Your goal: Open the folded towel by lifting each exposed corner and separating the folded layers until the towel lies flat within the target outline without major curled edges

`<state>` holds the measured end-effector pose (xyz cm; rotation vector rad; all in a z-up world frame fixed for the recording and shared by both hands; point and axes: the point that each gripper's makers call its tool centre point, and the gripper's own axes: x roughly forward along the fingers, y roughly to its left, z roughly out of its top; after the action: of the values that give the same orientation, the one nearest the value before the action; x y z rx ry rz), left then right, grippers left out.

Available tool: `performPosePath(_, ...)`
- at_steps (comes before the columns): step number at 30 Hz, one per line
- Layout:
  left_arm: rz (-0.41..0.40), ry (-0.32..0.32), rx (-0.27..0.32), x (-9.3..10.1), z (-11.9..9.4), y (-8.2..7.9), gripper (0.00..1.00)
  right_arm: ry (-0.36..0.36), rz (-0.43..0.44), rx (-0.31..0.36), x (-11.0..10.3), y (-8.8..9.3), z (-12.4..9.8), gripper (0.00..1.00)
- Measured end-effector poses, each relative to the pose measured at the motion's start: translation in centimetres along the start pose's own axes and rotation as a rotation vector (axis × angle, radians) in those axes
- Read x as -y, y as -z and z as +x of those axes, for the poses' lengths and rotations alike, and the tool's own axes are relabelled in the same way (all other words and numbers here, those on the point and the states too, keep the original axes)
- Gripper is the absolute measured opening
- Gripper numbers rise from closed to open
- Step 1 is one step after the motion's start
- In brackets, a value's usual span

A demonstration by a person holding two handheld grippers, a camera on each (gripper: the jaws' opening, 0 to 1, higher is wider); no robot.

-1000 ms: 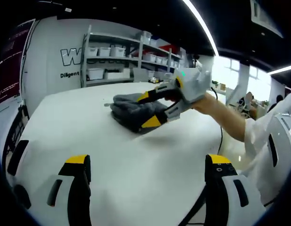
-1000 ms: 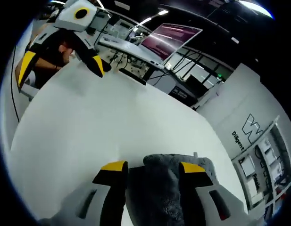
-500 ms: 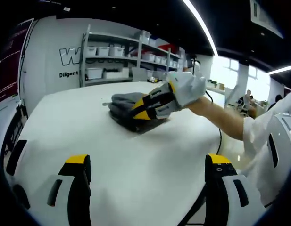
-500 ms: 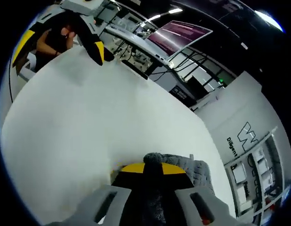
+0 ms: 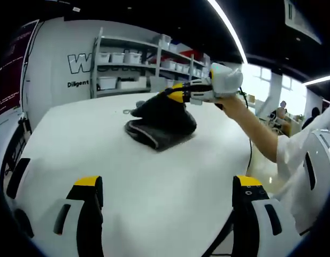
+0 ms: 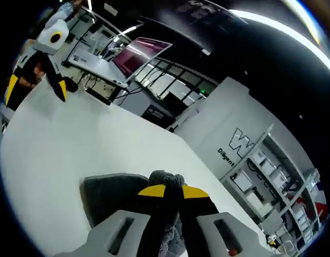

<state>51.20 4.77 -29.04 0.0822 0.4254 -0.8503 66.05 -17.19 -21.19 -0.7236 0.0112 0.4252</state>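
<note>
1. The towel [image 5: 162,126] lies on the white table [image 5: 127,182], toward its far side, in the left gripper view. One corner of it is pinched between the closed jaws of the right gripper [image 6: 166,191].
2. A second ago those jaws stood apart astride the towel; half a second ago they had closed on it. The corner has now been raised clear of the table, with the top layer drawn up into a peak.
3. The first fold is judged to be coming open; the lower layers are still stacked and no layer is flat yet.
4. The left gripper [image 5: 167,184] is held low near the table edge, jaws wide apart and empty.
5. Shelves [image 5: 135,67] stand behind the table. Nothing is seen on the table to block the spreading. No target outline can be made out.
</note>
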Motion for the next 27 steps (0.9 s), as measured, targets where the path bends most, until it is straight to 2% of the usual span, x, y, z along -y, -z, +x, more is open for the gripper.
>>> performPosePath(2, -0.001, 0.0, 0.0, 0.0, 0.0, 0.0, 0.99, 0.056, 0.039, -0.009, 1.9, 1.2, -0.8, 0.04)
performPosePath(4, -0.001, -0.001, -0.002, 0.0, 0.0, 0.0, 0.99, 0.076, 0.061, -0.017, 2.7, 1.9, -1.3, 0.04)
performPosePath(6, -0.001, 0.0, -0.002, 0.0, 0.1, 0.0, 0.99, 0.136, 0.134, -0.038, 4.5, 4.0, -2.6, 0.04)
performPosePath(10, 0.003, 0.004, -0.006, 0.1, 0.2, 0.0, 0.99, 0.227, 0.201, -0.111, 6.3, 8.1, -5.6, 0.04)
performPosePath(12, 0.003, 0.006, -0.008, 0.1, 0.3, 0.0, 0.99, 0.261, 0.244, -0.153, 6.6, 10.2, -7.0, 0.04)
performPosePath(14, 0.002, 0.007, -0.011, 0.0, 0.4, 0.0, 0.99, 0.302, 0.311, -0.211, 7.2, 13.6, -8.5, 0.05)
performPosePath(16, 0.001, 0.008, -0.015, -0.1, 0.6, 0.0, 0.99, 0.305, 0.387, -0.272, 6.8, 16.7, -9.6, 0.05)
performPosePath(18, 0.001, 0.008, -0.015, -0.1, 0.6, 0.0, 0.99, 0.308, 0.408, -0.317, 6.3, 18.5, -10.4, 0.06)
performPosePath(19, -0.002, 0.007, -0.014, -0.2, 0.7, 0.0, 0.99, 0.304, 0.436, -0.355, 5.6, 20.0, -11.2, 0.07)
performPosePath(20, -0.004, 0.006, -0.015, -0.3, 0.7, 0.0, 0.99, 0.301, 0.47, -0.363, 5.1, 20.8, -11.6, 0.07)
performPosePath(22, -0.005, 0.003, -0.019, -0.4, 0.8, 0.1, 0.99, 0.3, 0.497, -0.365, 4.2, 21.7, -12.2, 0.07)
performPosePath(27, -0.007, 0.003, -0.026, -0.4, 1.0, 0.0, 0.99, 0.306, 0.526, -0.352, 3.7, 21.7, -12.8, 0.08)
